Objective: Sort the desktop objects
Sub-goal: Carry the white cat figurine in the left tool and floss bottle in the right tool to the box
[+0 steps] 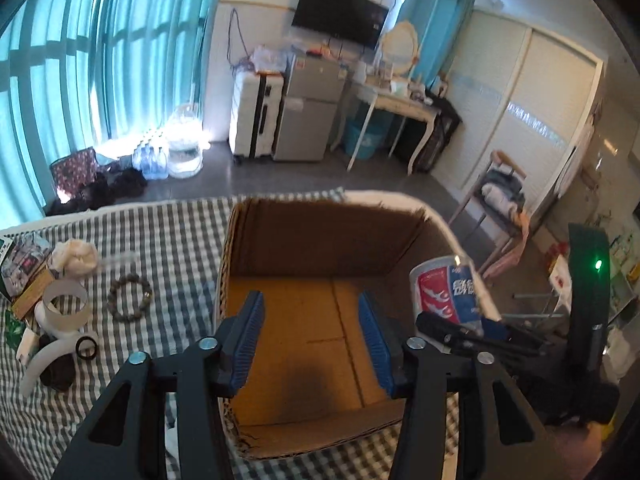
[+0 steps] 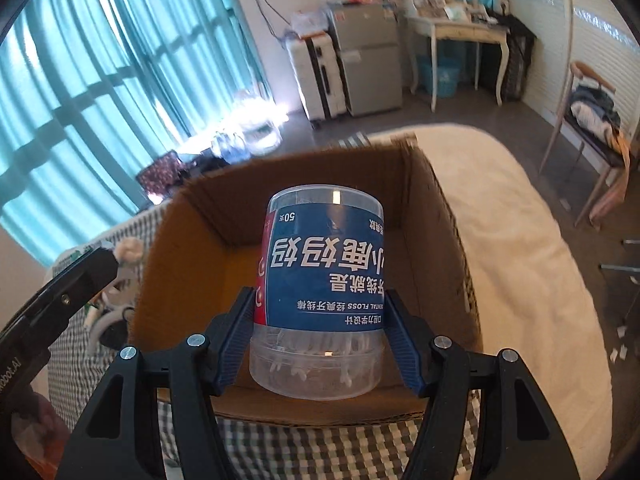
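An open cardboard box (image 1: 328,236) stands on a checked cloth (image 1: 176,236); its floor is bare. My left gripper (image 1: 312,332) is open and empty, held over the box's near edge. My right gripper (image 2: 320,332) is shut on a clear jar of dental floss (image 2: 320,276) with a blue and red label, held upside down above the box (image 2: 436,216). The jar also shows in the left wrist view (image 1: 446,292) at the box's right wall.
Left of the box on the cloth lie a bead bracelet (image 1: 130,298), a white paper ring (image 1: 66,304), a small black ring (image 1: 86,347), a crumpled tissue (image 1: 76,258) and small packets (image 1: 24,268). A white cover (image 2: 512,248) lies to the box's right.
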